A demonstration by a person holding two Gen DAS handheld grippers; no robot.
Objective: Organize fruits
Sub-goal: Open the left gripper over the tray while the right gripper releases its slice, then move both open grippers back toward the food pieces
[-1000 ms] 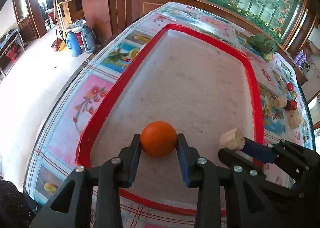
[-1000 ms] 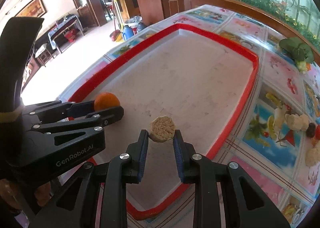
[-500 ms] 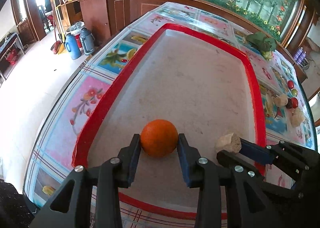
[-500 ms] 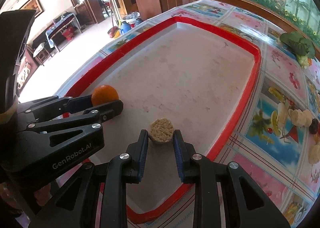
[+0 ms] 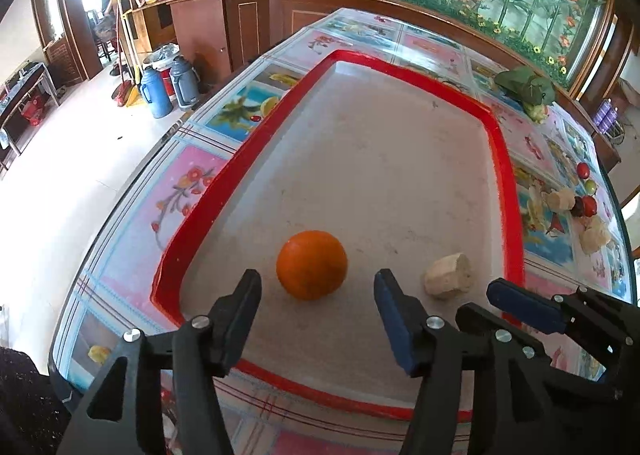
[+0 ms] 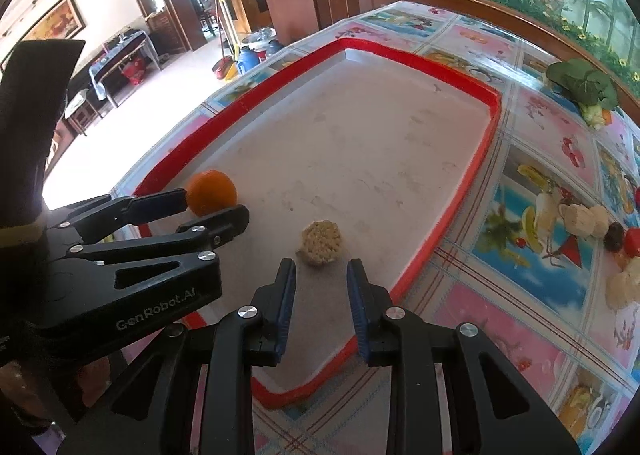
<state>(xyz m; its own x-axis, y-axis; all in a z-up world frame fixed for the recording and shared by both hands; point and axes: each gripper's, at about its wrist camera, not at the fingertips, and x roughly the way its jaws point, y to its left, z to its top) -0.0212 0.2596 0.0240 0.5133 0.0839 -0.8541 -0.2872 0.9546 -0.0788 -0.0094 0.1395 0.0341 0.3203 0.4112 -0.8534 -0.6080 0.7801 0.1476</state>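
Fruits: both placed pieces lie free inside the red-rimmed tray (image 5: 505, 175). Left hand-held gripper (image 5: 318, 297) is wide open and empty, just short of the orange (image 5: 311, 264). Right hand-held gripper (image 6: 321, 275) is parted and empty, with the pale chunk (image 6: 321, 242) just beyond its tips. Recommendation: withdraw straight back, clear of both pieces, so neither rolls. Loose fruit (image 6: 584, 220) awaits on the surface (image 6: 520, 283) outside the tray.

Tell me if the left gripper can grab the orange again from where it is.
Probably yes. The left gripper is open, and the orange sits on the red-rimmed tray just ahead of its fingertips, with nothing between them.
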